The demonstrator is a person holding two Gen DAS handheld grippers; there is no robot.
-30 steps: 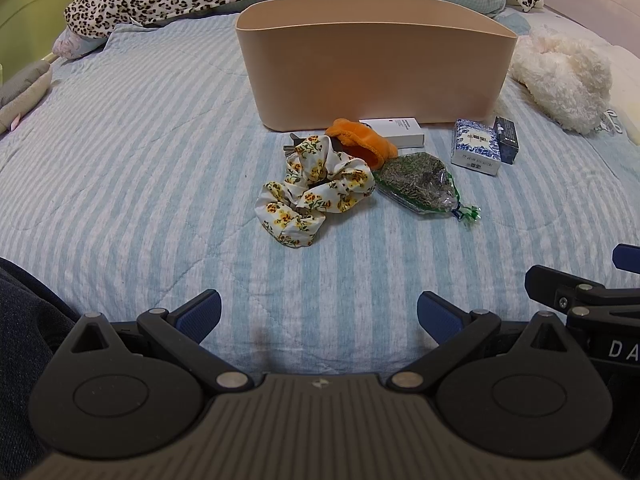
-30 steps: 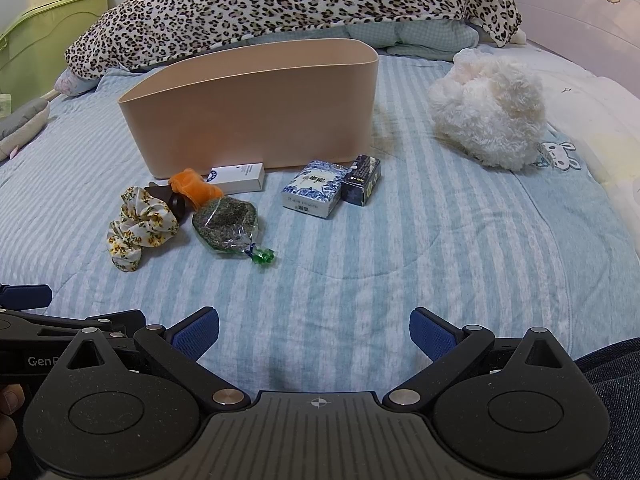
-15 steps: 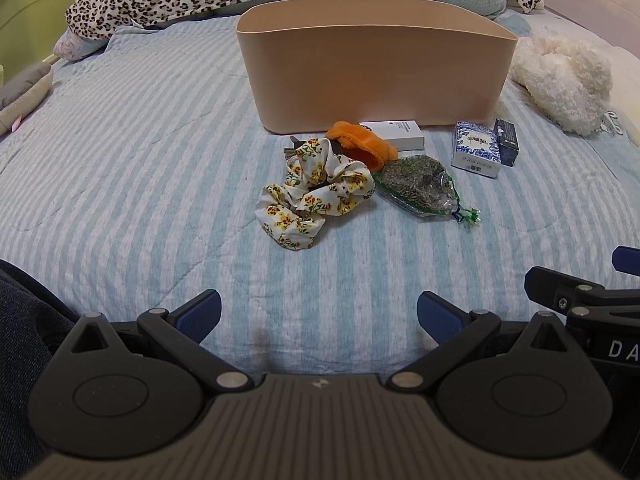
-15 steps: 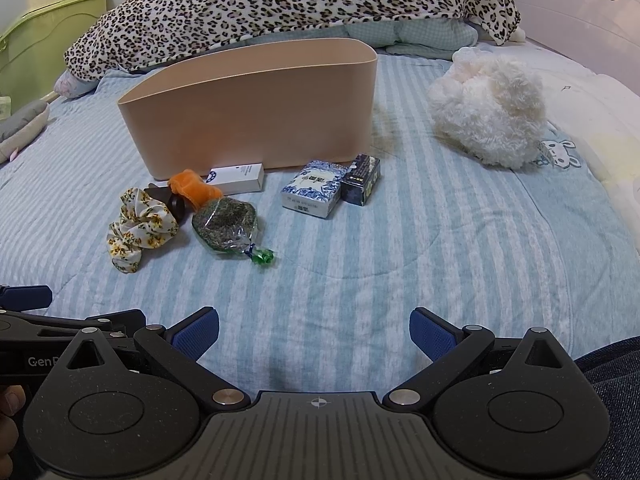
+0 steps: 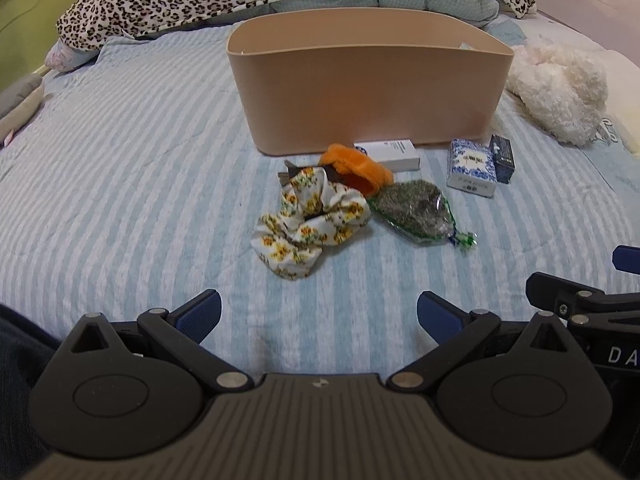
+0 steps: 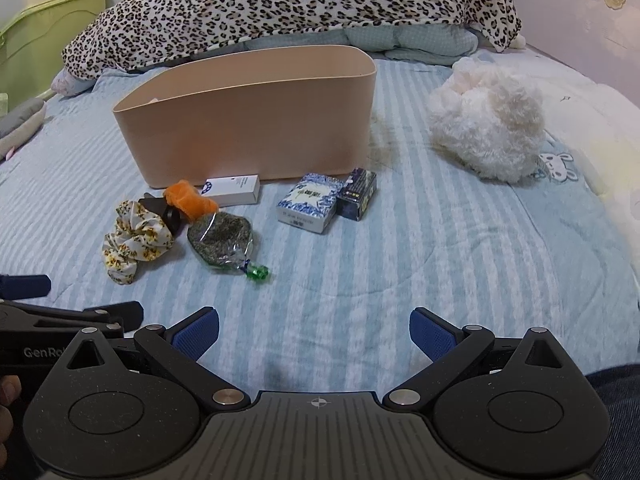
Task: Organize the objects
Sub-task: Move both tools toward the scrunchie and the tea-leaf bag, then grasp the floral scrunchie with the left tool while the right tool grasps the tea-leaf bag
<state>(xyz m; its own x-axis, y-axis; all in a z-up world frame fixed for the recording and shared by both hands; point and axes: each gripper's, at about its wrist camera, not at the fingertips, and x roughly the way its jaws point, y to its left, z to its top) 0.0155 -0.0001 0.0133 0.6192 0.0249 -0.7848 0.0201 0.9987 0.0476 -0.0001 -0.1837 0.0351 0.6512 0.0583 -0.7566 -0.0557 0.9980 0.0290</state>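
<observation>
The light is soft and even, a bit dim, and the shadows on the striped bed [image 5: 120, 184] are faint, darkest under the tan bin [image 6: 248, 128]. Both pictures bend at the edges like a fishbowl, with dark corners. The middle looks sharp, while the fluffy white toy [image 6: 488, 120] looks a little blurry.

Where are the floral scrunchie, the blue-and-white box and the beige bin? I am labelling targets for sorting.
floral scrunchie [image 5: 310, 222], left wrist view, on its middle folds.
blue-and-white box [image 6: 310, 202], right wrist view, on its patterned top face.
beige bin [image 6: 256, 128], right wrist view, on its front wall.
</observation>
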